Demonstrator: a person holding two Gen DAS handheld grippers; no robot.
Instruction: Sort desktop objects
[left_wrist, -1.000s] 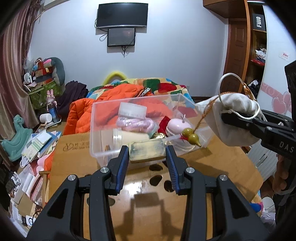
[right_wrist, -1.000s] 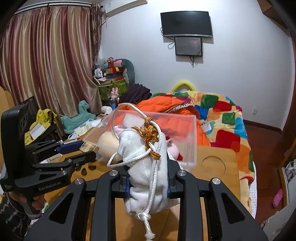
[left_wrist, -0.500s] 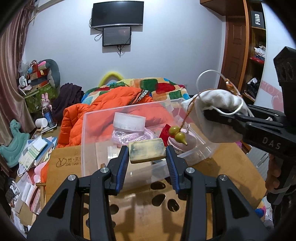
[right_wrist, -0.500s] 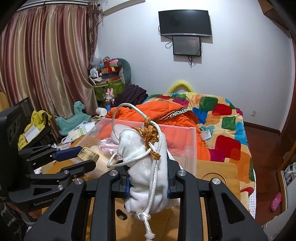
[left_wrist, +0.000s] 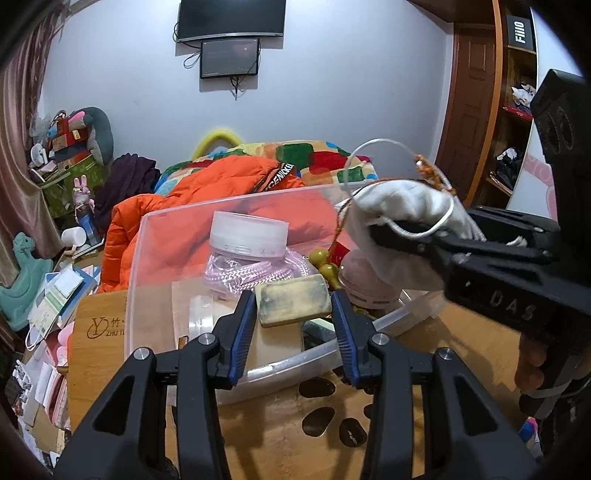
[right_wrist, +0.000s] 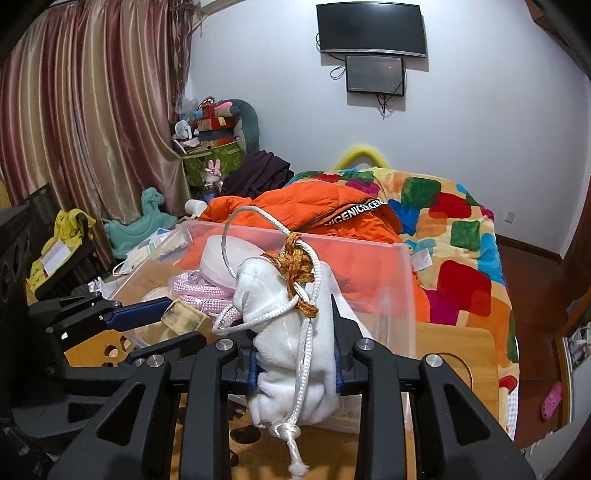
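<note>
My left gripper (left_wrist: 293, 301) is shut on a worn yellowish block (left_wrist: 292, 300) and holds it above the front of a clear plastic bin (left_wrist: 147, 266). My right gripper (right_wrist: 295, 350) is shut on a white drawstring pouch (right_wrist: 291, 347) with a white cord and an orange cord knot (right_wrist: 297, 271). It holds the pouch over the bin's right side (left_wrist: 399, 218). The bin holds a clear jar with a white lid (left_wrist: 249, 236), pink rope (left_wrist: 255, 273), a gold gourd charm (left_wrist: 325, 264) and a pink round case (left_wrist: 369, 284).
The bin stands on a wooden table (left_wrist: 110, 354) with cut-out holes. An orange jacket (left_wrist: 207, 199) lies on a patchwork bed (right_wrist: 454, 236) behind it. Books, papers and toys clutter the floor at the left (left_wrist: 48, 295). A wooden shelf (left_wrist: 513, 110) stands at the right.
Both grippers have moved forward and higher over the bin. The pouch has come over the bin's right side and its gourd charm now hangs inside. Both grips are unchanged.
</note>
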